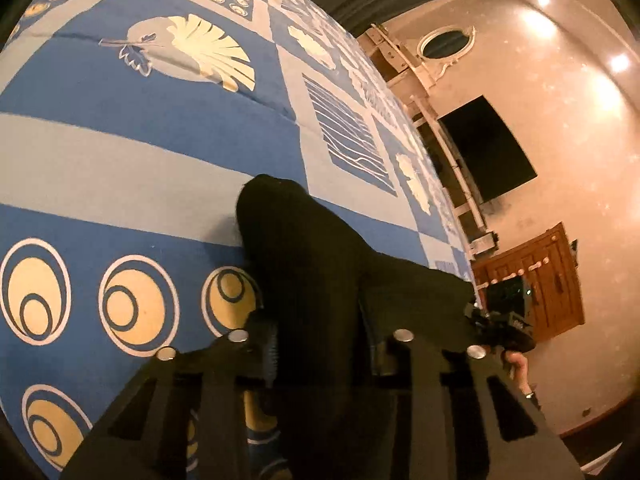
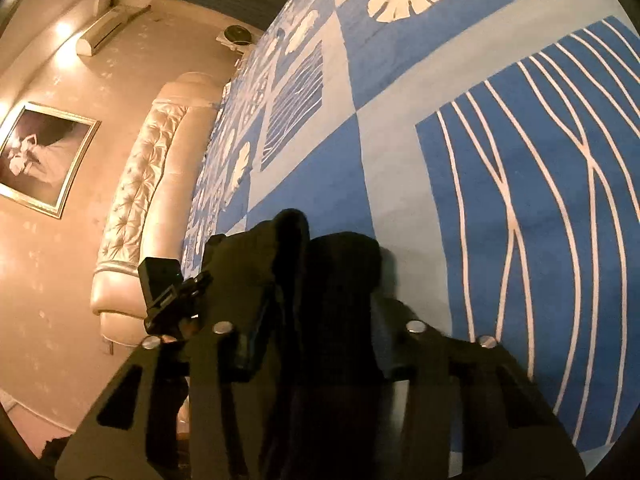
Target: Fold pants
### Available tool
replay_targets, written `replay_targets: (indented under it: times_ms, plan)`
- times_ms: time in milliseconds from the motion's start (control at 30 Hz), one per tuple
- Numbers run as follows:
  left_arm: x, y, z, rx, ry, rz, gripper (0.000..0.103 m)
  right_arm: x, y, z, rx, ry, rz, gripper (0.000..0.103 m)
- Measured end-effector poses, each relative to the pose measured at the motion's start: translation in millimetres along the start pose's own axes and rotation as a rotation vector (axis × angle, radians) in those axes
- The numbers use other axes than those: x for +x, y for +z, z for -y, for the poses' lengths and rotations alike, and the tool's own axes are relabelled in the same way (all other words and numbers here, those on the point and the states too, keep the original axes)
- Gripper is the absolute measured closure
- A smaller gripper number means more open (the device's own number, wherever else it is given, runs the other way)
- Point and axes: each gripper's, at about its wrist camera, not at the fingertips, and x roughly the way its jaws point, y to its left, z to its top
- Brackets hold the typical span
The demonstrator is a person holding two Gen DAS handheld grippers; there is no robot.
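Observation:
Black pants [image 1: 304,248] rise in a bunched fold off the blue patterned bedspread [image 1: 120,168]. In the left wrist view my left gripper [image 1: 320,344] is shut on that cloth, which fills the gap between its fingers. The right gripper [image 1: 496,328] shows at the right edge of the bed, held by a hand [image 1: 520,372]. In the right wrist view my right gripper [image 2: 320,340] is shut on another bunch of the black pants [image 2: 340,272], lifted above the bedspread [image 2: 400,140]. The left gripper [image 2: 168,300] appears just to its left. The rest of the pants is hidden below the grippers.
A tufted cream headboard [image 2: 140,200] lines the bed's left side, with a framed picture [image 2: 40,160] and an air conditioner [image 2: 108,28] on the wall. A dark screen [image 1: 488,148], a wooden cabinet [image 1: 540,280] and an oval mirror [image 1: 444,42] stand beyond the bed's other side.

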Motion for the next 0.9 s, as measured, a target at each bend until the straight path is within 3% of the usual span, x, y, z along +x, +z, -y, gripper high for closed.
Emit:
replay_targets:
  times_ms: [300, 900]
  plan:
    - [-2, 3, 2, 0.038, 0.027, 0.014, 0.076, 2, -5, -17, -0.038, -0.062, 0.048, 0.064]
    - [-4, 9, -7, 0.033, 0.038, 0.02, 0.081, 15, 0, -43, -0.095, -0.122, 0.061, 0.064]
